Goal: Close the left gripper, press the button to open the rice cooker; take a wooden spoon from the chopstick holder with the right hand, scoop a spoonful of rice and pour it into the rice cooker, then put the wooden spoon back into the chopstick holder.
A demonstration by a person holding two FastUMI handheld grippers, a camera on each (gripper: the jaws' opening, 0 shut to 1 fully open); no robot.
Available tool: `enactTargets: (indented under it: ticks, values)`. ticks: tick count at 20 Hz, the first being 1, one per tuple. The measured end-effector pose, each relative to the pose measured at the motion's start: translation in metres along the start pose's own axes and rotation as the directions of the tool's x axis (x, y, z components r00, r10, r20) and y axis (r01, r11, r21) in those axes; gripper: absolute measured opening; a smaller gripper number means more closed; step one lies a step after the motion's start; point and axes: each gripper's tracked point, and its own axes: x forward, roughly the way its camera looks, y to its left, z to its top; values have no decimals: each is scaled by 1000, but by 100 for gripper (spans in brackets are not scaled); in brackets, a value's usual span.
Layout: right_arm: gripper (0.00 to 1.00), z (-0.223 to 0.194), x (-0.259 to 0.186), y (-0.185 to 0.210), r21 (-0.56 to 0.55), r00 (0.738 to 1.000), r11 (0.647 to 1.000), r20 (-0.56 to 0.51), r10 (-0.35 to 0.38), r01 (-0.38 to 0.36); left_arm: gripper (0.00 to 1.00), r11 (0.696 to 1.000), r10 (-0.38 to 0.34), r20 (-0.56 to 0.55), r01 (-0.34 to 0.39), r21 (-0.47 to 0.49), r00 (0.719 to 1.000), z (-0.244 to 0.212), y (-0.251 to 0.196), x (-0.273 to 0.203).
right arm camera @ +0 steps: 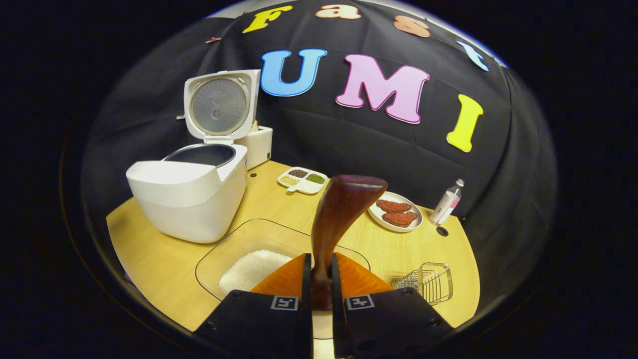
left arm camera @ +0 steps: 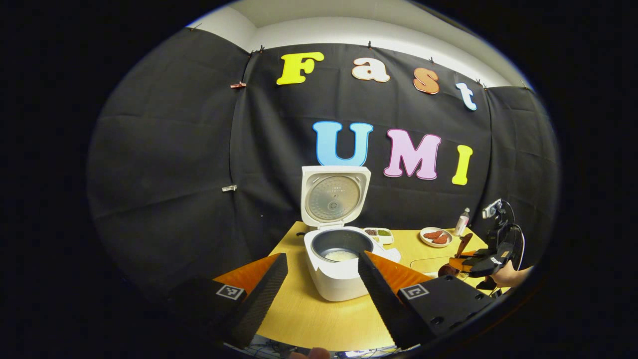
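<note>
The white rice cooker (left arm camera: 339, 276) stands open with its lid (left arm camera: 335, 197) upright, and a little white rice (left arm camera: 341, 256) lies in its dark pot. My left gripper (left arm camera: 323, 255) hovers open just in front of the cooker, nothing between its fingers. In the right gripper view, my right gripper (right arm camera: 320, 259) is shut on the dark wooden spoon (right arm camera: 344, 209), whose wide end rises ahead of the fingers. It hangs over the glass container (right arm camera: 227, 244) of rice (right arm camera: 254, 267). The cooker (right arm camera: 194, 194) is to its left and the wire chopstick holder (right arm camera: 428, 281) to its right. Far right in the left gripper view, a hand holds that right gripper (left arm camera: 466, 259) with the spoon (left arm camera: 463, 244).
On the yellow table (right arm camera: 149, 259) stand a compartment dish (right arm camera: 302, 179) of grains, a plate (right arm camera: 396, 212) with red pieces and a small bottle (right arm camera: 447, 202). A white box (right arm camera: 256, 144) sits behind the cooker. The table's near edge runs just below both grippers.
</note>
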Motion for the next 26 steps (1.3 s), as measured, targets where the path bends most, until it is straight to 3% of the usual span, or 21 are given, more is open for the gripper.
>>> enactTargets:
  ticks: [4,7,8,12,15,21,26]
  values:
    - [20,-16,6,7,-141,998,990,-64,-8,-1,98,999,-4,6,4,-32,1000,-4,8,9]
    - [16,-31,5,9,-140,992,990,-119,-31,14,97,999,1,15,-1,-39,1000,-4,16,11]
    - [20,-35,4,10,-119,990,993,-135,-38,22,97,999,3,17,-3,-36,1000,-4,18,11]
    - [20,-37,4,30,41,989,999,-145,-19,25,95,999,13,9,-12,-51,1000,-10,24,11]
    - [20,-34,11,43,210,990,977,-139,-9,39,95,998,27,5,-27,-56,1000,-12,30,9]
    - [20,-25,28,55,481,994,876,-109,11,43,95,997,56,5,-56,-44,998,-14,40,0]
    - [20,-16,33,49,716,998,698,-34,44,-7,95,997,72,7,-71,-39,997,-14,40,-4]
